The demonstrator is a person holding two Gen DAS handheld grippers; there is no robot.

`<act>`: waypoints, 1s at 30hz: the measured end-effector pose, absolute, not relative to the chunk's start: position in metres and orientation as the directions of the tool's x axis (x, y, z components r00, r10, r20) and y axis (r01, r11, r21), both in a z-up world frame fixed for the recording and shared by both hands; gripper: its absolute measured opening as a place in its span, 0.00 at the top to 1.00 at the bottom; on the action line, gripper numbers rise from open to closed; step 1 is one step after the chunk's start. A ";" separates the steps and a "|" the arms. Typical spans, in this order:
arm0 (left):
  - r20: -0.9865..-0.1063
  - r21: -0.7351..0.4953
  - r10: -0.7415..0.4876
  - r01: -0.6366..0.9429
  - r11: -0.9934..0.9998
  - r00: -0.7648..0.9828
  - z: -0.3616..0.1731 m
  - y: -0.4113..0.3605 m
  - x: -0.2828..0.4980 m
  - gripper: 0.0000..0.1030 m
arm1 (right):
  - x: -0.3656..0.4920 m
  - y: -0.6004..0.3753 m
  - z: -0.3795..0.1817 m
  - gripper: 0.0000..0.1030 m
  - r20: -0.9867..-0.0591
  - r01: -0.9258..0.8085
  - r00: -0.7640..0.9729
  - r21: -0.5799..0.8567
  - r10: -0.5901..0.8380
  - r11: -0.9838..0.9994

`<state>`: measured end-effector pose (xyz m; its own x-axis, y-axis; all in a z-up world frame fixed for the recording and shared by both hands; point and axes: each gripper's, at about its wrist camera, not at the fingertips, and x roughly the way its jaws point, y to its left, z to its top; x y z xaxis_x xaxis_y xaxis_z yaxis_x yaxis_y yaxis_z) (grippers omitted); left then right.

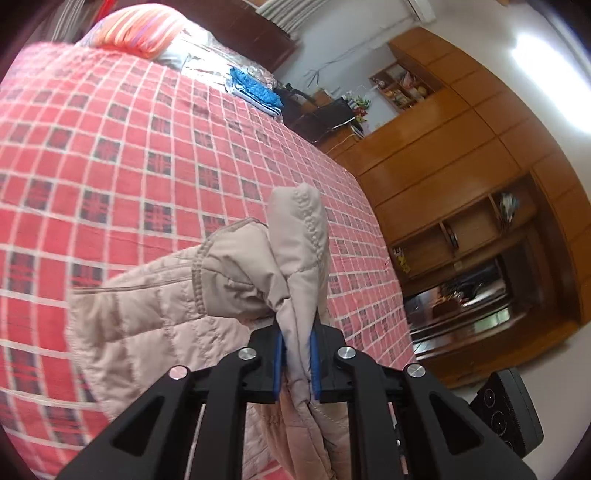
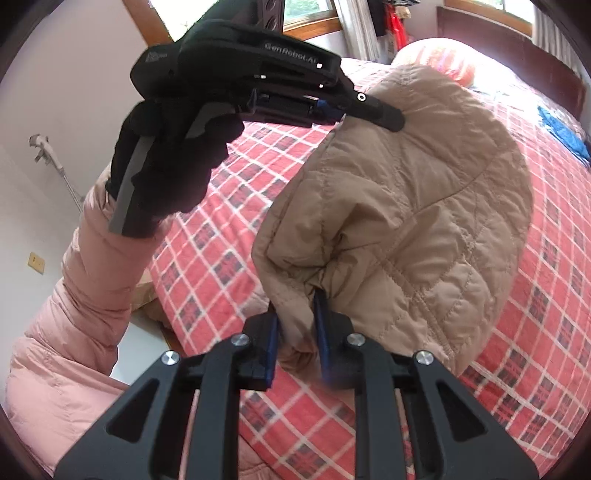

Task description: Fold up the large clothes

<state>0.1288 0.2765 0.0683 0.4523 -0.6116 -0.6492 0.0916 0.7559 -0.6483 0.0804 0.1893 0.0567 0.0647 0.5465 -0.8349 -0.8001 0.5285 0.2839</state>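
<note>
In the left wrist view, the left gripper (image 1: 297, 363) sits at the bottom centre, its blue-padded fingers (image 1: 279, 363) clamped on a bunched fold of a beige quilted jacket (image 1: 155, 306). A rounded flap of the jacket stands up above the jaws, and the rest spreads toward the lower left over a red checked bedspread (image 1: 110, 147). A striped pillow (image 1: 140, 29) lies at the upper left, blue folded cloth (image 1: 255, 86) near the top centre, and a wooden wardrobe (image 1: 461, 155) fills the right side.

In the right wrist view, the right gripper (image 2: 297, 350) at the bottom centre is clamped on another pinched edge of the jacket, which hangs lifted across the centre and right, above the bedspread. At the upper left a black-gloved hand (image 2: 173, 166), in a pink puffy sleeve (image 2: 85, 302), holds the left gripper, whose tip touches the jacket's upper edge.
</note>
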 end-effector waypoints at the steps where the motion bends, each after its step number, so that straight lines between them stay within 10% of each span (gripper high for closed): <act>1: -0.658 -0.638 -0.602 0.090 0.765 0.453 0.068 0.281 0.126 0.89 | 0.080 0.197 0.052 0.83 -0.835 -0.802 0.051 0.292 0.547 0.521; 20: -0.730 -0.612 -0.548 -0.034 0.790 0.408 -0.054 0.345 0.106 0.87 | 0.094 0.256 -0.050 0.81 -0.879 -0.752 -0.085 0.366 0.469 0.549; 30: -0.714 -0.585 -0.508 -0.011 0.811 0.482 -0.010 0.358 0.064 0.76 | 0.050 0.234 0.000 0.42 -0.881 -0.821 0.108 0.183 0.461 0.541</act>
